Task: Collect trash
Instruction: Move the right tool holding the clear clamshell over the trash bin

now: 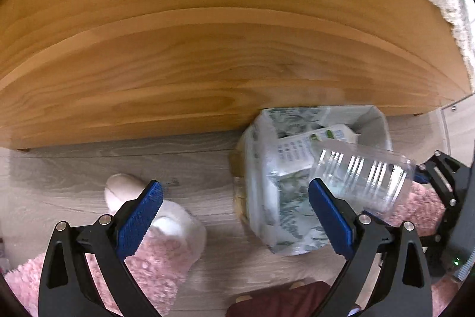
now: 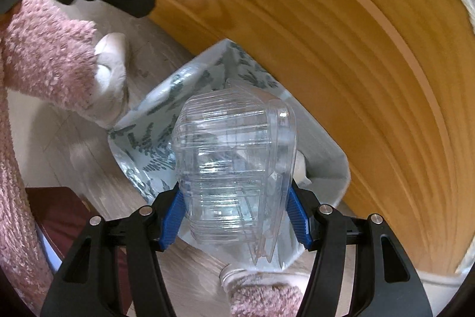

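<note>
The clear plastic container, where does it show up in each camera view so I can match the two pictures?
Left wrist view: clear plastic container at the right, over the patterned trash bag.
Right wrist view: container at the centre, gripped by the right tool, above the bag.
Shared landmark: the wooden table.

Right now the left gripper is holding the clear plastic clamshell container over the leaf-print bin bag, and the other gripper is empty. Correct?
Wrong gripper. The right gripper is holding the clear plastic clamshell container over the leaf-print bin bag; its blue fingers press both sides in the right wrist view. The left gripper is the empty one, fingers apart.
</note>
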{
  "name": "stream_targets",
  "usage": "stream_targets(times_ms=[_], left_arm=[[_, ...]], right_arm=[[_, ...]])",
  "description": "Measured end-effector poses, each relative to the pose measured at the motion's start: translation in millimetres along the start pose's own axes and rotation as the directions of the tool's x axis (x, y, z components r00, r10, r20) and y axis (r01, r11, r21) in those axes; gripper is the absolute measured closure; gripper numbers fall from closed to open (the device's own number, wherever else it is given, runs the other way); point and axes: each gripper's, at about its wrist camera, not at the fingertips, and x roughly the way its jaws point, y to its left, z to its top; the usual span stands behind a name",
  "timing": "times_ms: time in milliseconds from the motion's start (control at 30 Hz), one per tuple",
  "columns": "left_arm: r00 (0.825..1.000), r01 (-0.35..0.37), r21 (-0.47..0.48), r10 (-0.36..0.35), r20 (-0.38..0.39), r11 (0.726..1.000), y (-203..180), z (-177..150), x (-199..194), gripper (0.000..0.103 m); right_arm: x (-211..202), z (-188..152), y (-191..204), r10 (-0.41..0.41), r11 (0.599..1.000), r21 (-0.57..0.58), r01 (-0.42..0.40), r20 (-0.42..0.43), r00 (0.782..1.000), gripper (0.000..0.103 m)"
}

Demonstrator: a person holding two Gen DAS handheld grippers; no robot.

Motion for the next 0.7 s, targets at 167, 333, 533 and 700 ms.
stream_targets(times_ms=[167, 333, 533, 700], left_arm=[[1.000, -0.003, -0.024, 0.003, -0.029, 1.000, 8, 0, 8, 0.008], [0.999, -0.010, -0.031, 0.008, -0.043, 0.999, 8, 2, 14, 0.008], [0.999, -0.021, -0.033, 0.020, -0.051, 0.999, 9, 2, 17, 0.008], [0.998, -0.023, -0.073, 0.019, -0.064, 0.997, 20, 2, 21, 0.008]], right_arm=[[15, 2, 3, 0.006, 1.000, -0.027, -0.007, -0.029, 1.000, 0.043], [27, 5, 16, 0.039, 0.993, -0.105, -0.045, -0.059, 0.997, 0.043], [50, 12, 38, 0.045, 0.958, -0.276, -0.074, -0.110, 0.993, 0.043], [74, 13, 51, 0.018, 0.909, -0.409, -0.085, -0.166, 0.986, 0.043]])
